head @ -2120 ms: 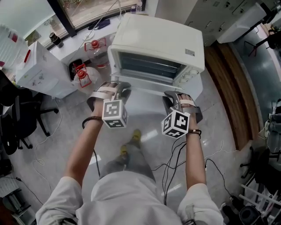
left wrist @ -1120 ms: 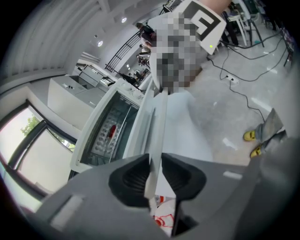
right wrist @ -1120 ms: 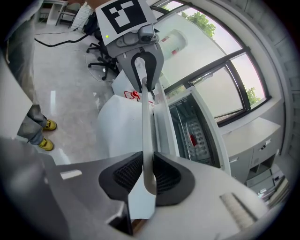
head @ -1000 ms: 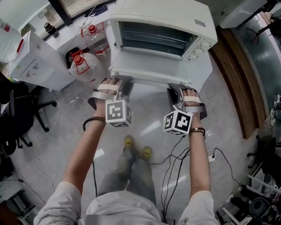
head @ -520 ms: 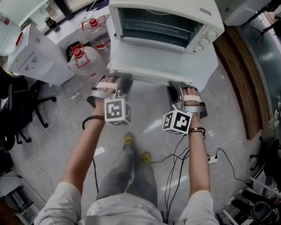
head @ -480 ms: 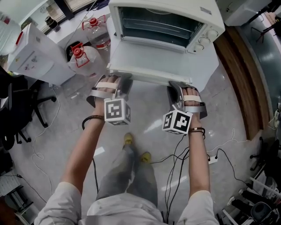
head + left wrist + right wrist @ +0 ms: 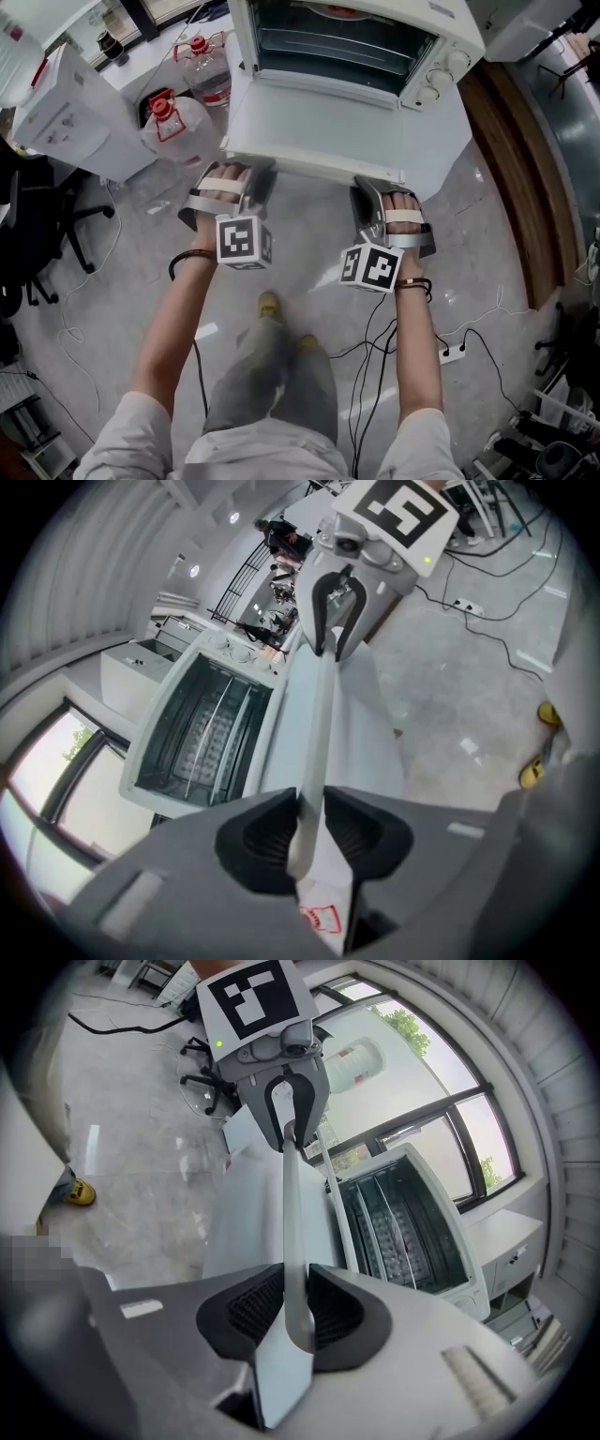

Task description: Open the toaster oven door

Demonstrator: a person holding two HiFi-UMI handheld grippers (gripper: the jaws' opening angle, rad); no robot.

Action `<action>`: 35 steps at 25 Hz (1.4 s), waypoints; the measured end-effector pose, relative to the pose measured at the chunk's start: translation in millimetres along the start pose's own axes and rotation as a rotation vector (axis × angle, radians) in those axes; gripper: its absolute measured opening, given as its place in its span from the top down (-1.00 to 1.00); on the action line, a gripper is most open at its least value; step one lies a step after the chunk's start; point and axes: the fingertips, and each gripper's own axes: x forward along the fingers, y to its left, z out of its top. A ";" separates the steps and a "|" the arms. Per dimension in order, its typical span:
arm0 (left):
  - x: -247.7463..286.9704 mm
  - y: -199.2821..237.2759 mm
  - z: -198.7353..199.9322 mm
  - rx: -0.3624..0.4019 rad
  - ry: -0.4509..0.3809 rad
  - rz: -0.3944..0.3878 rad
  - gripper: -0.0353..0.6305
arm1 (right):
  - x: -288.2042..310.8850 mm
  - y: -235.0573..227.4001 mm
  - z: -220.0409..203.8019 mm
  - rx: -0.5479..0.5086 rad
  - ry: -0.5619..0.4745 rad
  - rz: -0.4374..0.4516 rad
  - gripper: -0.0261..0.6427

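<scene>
Head view: toaster oven point(image 7: 441, 28) sits at 12 o'clock, cavity open, wire rack point(image 7: 347, 45) visible inside, control knobs point(image 7: 441, 77) down its right side. Door point(image 7: 319, 127) is swung down and out toward 6 o'clock, broad face turned up to the camera. Handle point(image 7: 309, 172) runs along the door's free edge. Left gripper point(image 7: 248, 180) is at 11 o'clock from frame centre, at the handle's left end; right gripper point(image 7: 370, 190) is at 1 o'clock, at the right end. Both marker cubes face up. Left gripper view: the pale handle bar runs straight between the two dark pads, which pinch it from either side; the other gripper shows at the bar's far end. Right gripper view: same picture mirrored, with the pads closed on the bar and the oven cavity at 3 o'clock. Surroundings: two water jugs point(image 7: 173, 117) with red caps at 10 o'clock beside the oven, a white box point(image 7: 66, 112) further toward 10 o'clock, an office chair point(image 7: 37, 225) at 9 o'clock, cables point(image 7: 375, 352) on the floor at 5 o'clock.
</scene>
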 end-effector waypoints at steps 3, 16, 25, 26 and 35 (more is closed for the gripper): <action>7.2 -11.0 -2.0 0.006 0.005 0.023 0.63 | 5.0 10.9 -3.9 0.004 -0.011 -0.018 0.70; 21.4 -38.6 -8.7 0.008 0.000 0.098 0.54 | 15.2 37.5 -9.9 0.031 -0.040 -0.081 0.70; 14.5 -39.5 -9.1 -0.003 0.002 0.074 0.53 | 7.9 36.8 -9.3 0.054 -0.037 -0.057 0.70; 12.7 -39.6 -9.5 -0.005 0.000 0.074 0.53 | 6.0 35.9 -10.2 0.064 -0.037 -0.055 0.70; -8.0 -37.7 -5.4 -0.078 -0.016 0.034 0.54 | -22.3 24.3 -16.2 0.182 -0.019 -0.045 0.70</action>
